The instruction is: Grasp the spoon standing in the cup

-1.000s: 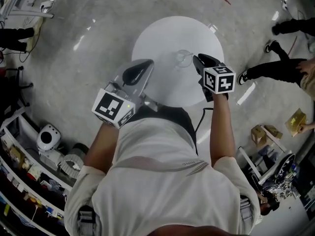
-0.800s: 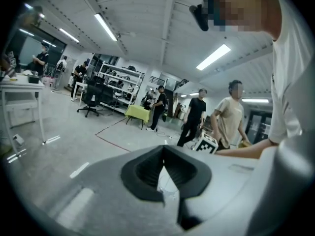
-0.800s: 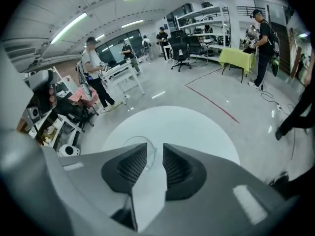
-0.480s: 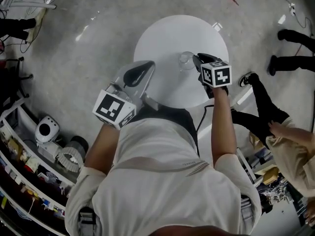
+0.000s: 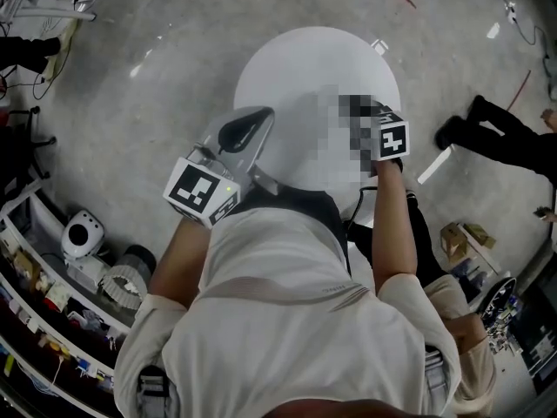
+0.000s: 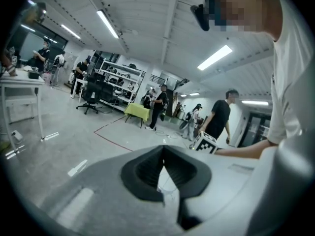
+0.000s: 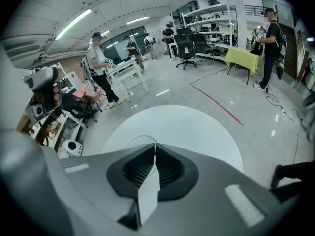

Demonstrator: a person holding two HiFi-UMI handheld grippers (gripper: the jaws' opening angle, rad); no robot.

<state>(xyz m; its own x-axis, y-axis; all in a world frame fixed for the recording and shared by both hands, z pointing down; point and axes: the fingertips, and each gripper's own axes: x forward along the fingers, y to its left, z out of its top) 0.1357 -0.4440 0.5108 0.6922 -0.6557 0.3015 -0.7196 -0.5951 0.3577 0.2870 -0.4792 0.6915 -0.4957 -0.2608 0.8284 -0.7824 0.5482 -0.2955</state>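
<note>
From the head view, the round white bench [image 5: 287, 59] stands in front of the person. The cup's spot is hidden here.

In the left gripper view, the left gripper [image 6: 163, 149] has its jaws pressed together on nothing.

In the right gripper view, the right gripper [image 7: 154, 147] has its jaws closed too, and empty. The clear glass cup [image 7: 137, 140] peeks out just behind them, on the bench. I cannot see the spoon.

A spoon is likely light, hard and slippery, so pinch its handle above the rim. Glass can tip and break.

There are no words to read.
</note>
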